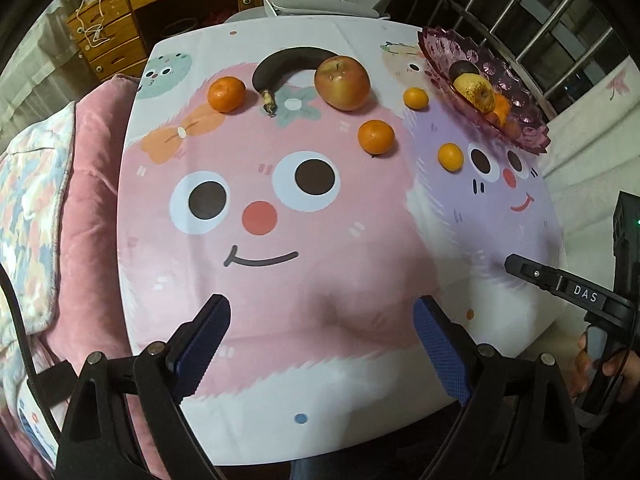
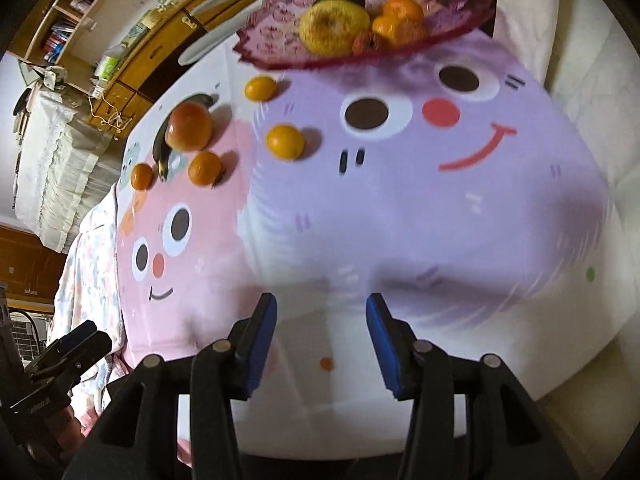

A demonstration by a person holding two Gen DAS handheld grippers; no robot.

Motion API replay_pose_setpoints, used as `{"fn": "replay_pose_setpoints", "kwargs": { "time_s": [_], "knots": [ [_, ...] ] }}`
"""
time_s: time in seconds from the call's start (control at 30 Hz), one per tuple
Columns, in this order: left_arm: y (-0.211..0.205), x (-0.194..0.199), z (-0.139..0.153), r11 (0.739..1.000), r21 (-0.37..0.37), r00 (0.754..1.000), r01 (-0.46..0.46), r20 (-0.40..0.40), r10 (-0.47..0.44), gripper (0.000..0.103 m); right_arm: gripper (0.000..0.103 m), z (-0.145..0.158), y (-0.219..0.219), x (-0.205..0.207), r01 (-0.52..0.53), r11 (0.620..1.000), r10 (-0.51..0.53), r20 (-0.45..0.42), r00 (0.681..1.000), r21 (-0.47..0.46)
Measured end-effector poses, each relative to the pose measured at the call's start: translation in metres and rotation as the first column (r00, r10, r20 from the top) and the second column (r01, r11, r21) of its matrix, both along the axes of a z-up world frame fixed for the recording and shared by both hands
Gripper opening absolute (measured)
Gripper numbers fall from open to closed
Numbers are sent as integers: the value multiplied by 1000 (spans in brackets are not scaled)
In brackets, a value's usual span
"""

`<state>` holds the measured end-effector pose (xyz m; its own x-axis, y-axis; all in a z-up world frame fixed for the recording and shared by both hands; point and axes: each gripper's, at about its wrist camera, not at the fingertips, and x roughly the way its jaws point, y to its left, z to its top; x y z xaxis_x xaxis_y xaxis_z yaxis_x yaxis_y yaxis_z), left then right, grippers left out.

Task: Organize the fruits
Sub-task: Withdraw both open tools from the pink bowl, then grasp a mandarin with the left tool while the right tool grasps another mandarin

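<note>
A purple glass fruit bowl (image 1: 520,92) (image 2: 280,28) stands at the table's far right and holds a yellow fruit (image 1: 476,90) (image 2: 334,28), small oranges (image 2: 400,16) and a dark fruit. On the cartoon tablecloth lie a red apple (image 1: 342,82) (image 2: 189,126), a blackened banana (image 1: 288,64), and several oranges (image 1: 226,94) (image 1: 376,137) (image 1: 450,157) (image 1: 416,98) (image 2: 285,142) (image 2: 260,87). My left gripper (image 1: 322,332) is open and empty above the near table. My right gripper (image 2: 322,330) is open and empty, also near the front edge.
A pink cushion and a floral blanket (image 1: 36,208) lie left of the table. Wooden drawers (image 1: 108,40) and a white tray (image 1: 312,4) stand behind it. A metal railing (image 1: 540,20) is at the far right. The right gripper's body (image 1: 576,292) shows at the right edge.
</note>
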<state>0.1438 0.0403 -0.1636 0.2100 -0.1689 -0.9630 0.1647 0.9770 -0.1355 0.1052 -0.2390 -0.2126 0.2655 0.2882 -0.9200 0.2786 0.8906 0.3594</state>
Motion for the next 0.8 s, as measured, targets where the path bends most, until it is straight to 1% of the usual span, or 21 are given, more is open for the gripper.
{"fn": "replay_pose_setpoints", "kwargs": {
  "time_s": [0.1, 0.2, 0.33, 0.37, 0.43, 0.57, 0.7, 0.8],
  "knots": [
    [5, 5, -1, 1000, 4, 1000, 10, 0, -10, 92, 47, 2, 9, 1, -10, 1000, 10, -12, 1000, -21],
    [10, 14, -2, 1000, 20, 1000, 7, 0, -7, 92, 48, 5, 17, 7, -23, 999, 23, -6, 1000, -24],
    [18, 36, -10, 997, 76, 1000, 14, -7, -13, 93, 48, 4, 26, 13, -45, 998, 45, -1, 999, -33],
    [21, 45, -13, 995, 99, 1000, 12, -9, -12, 93, 48, 2, 30, 16, -55, 998, 55, -3, 998, -35],
    [27, 60, -16, 993, 117, 1000, 9, -13, -7, 93, 48, 0, 35, 20, -76, 996, 76, -9, 997, -42],
    [38, 90, -22, 989, 145, 1000, 5, -13, -4, 93, 49, -6, 50, 35, -137, 989, 137, -5, 991, -60],
    [46, 126, -29, 986, 165, 1000, 0, -28, 4, 94, 49, -9, 69, 60, -201, 976, 203, 11, 979, -84],
    [52, 156, -35, 985, 174, 1000, 1, -29, 4, 98, 52, -9, 83, 78, -250, 964, 254, 30, 967, -93]
  ]
}}
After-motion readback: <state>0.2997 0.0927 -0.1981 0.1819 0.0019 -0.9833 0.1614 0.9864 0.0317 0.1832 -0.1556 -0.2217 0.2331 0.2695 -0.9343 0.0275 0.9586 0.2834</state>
